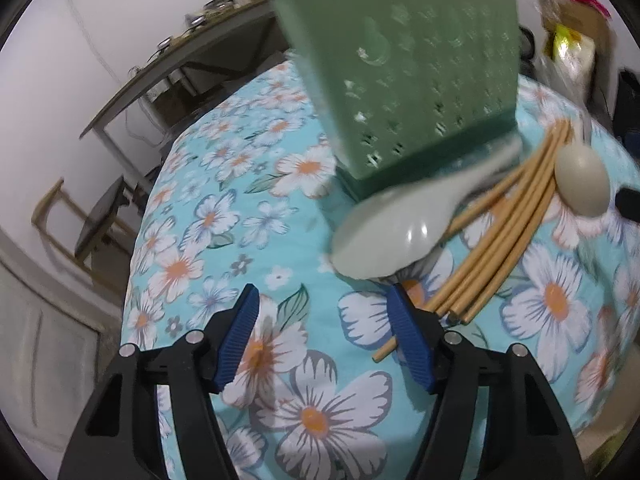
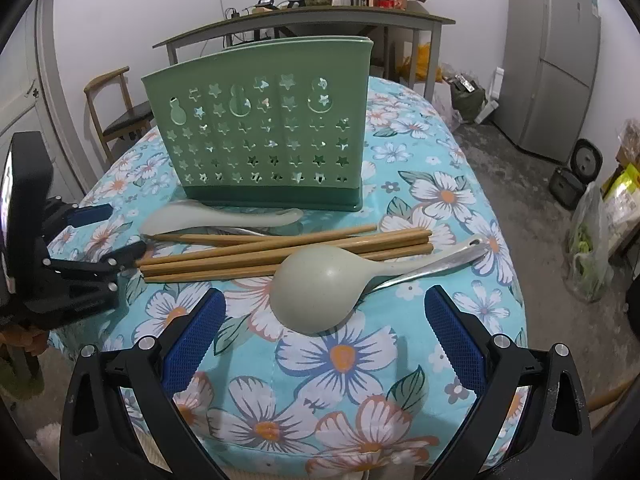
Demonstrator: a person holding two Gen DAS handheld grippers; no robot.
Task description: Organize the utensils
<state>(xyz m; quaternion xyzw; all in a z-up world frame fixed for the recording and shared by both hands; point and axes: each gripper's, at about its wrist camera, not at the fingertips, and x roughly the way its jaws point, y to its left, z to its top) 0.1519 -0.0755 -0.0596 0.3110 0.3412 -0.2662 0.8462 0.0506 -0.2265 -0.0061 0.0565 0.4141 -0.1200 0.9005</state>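
A green plastic utensil holder pierced with star-shaped holes stands upright on the tabletop covered by a turquoise floral cloth. Just in front of its base lies a pale grey-green flat rice paddle, handle pointing right. Next comes a bundle of bamboo chopsticks, lying side by side roughly parallel to the holder. A pale round-bowled plastic ladle rests bowl-down across the chopsticks, its handle running right, with a metal utensil handle lying just beside it.

The right gripper hovers in front of the ladle, its blue-padded jaws spread wide and holding nothing. The left gripper is at the left end of the chopsticks, also wide apart and empty; its right finger sits over the chopstick ends, though contact cannot be judged.

Beyond the tabletop stand a wooden chair, a cluttered grey side table and a silver refrigerator.
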